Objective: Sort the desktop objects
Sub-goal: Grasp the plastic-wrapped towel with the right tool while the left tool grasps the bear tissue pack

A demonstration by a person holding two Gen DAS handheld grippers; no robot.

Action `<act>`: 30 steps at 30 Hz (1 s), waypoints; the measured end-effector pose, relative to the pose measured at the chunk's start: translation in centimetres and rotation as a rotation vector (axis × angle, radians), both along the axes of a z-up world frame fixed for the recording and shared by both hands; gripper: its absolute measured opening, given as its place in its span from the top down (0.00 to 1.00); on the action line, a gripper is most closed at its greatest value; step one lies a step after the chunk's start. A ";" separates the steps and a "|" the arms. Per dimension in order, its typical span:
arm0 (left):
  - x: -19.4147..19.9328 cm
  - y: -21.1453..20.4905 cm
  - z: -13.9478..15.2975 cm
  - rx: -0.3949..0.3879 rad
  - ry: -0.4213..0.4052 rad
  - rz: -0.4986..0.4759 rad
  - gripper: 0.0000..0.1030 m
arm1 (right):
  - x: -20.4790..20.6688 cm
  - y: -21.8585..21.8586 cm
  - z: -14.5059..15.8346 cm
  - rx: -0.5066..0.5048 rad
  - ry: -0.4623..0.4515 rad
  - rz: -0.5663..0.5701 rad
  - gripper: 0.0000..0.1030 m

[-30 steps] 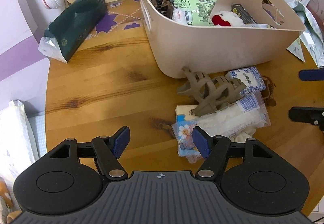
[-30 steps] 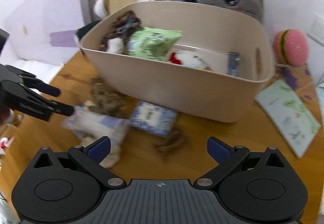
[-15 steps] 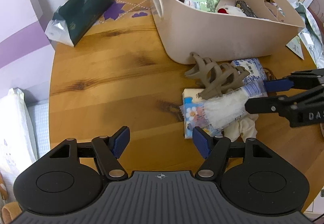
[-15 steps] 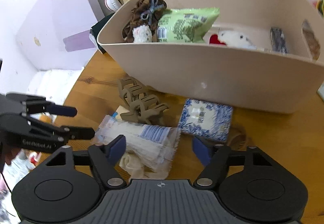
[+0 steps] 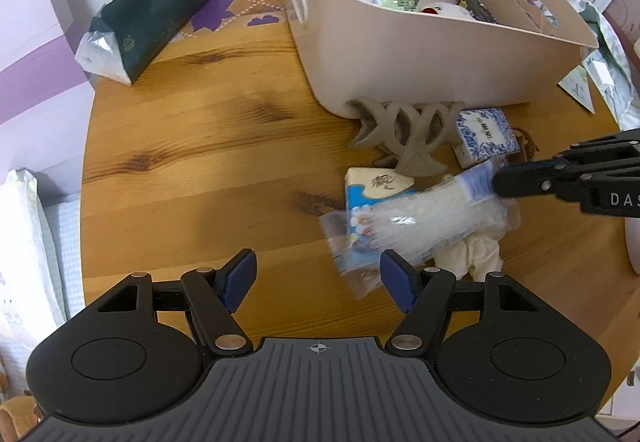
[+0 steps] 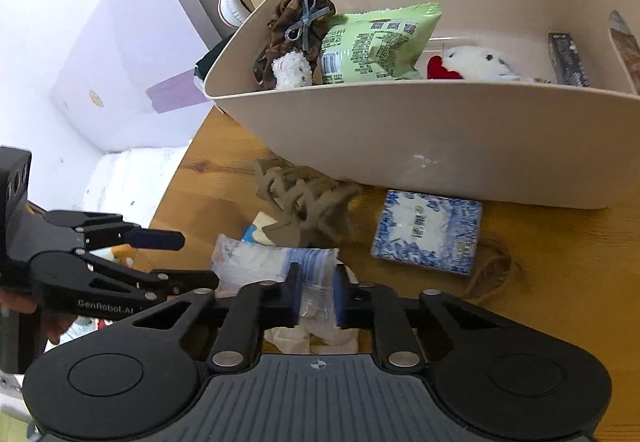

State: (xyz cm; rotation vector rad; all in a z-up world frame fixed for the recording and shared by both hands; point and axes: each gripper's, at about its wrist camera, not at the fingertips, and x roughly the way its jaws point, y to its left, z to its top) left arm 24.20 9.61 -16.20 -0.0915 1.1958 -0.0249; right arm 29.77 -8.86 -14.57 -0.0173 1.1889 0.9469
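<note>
Gripping: the right gripper has its jaws pinched nearly together on the blue-striped end of a clear plastic packet, seen from the right wrist view.
Packet, look: a long, crinkled transparent sleeve filled with something white, with a band of blue print at one end; its far end is blurred in the left wrist view.
Packet, place: it lies low over the tabletop, across a small tissue pack with a blue and white cartoon wrapper and above a crumpled cream cloth.
Packet and jaws: the printed end sits between the right gripper's blue pads; the rest of the sleeve runs out past the fingertips.
Packet, axis: in the left wrist view the long axis runs from the gripped end at upper right down to the loose end at lower left, which ends just beside the left gripper's right-hand pad.
Left gripper: the left gripper has its jaws spread wide over bare wood and holds nothing.
Neighbours: a taupe claw hair clip lies against the foot of the beige basket, with a blue-patterned packet just beside it.
Basket contents: a brown scrunchie, a green snack bag and a small white plush with a red heart.
</note>
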 end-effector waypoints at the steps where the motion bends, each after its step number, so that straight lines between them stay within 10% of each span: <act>1: 0.1 -0.1 0.1 -0.004 -0.002 -0.003 0.32 | -0.1 -0.2 0.2 -0.010 -0.016 0.005 1.00; 18: 1.9 -3.7 -0.3 -0.003 -0.003 -0.060 0.32 | 1.0 -6.5 1.1 -0.165 -0.150 -0.017 0.98; 21: 2.4 -4.4 -0.9 0.014 0.009 -0.063 0.32 | 1.0 -6.5 1.0 -0.210 -0.187 0.029 0.88; 25: 2.9 -4.6 -1.5 0.013 0.021 -0.044 0.32 | 0.4 -5.9 1.6 -0.205 -0.275 0.112 0.43; 30: 3.2 -4.3 -2.1 0.017 0.036 -0.030 0.32 | -0.7 -3.6 2.0 -0.176 -0.370 0.320 0.35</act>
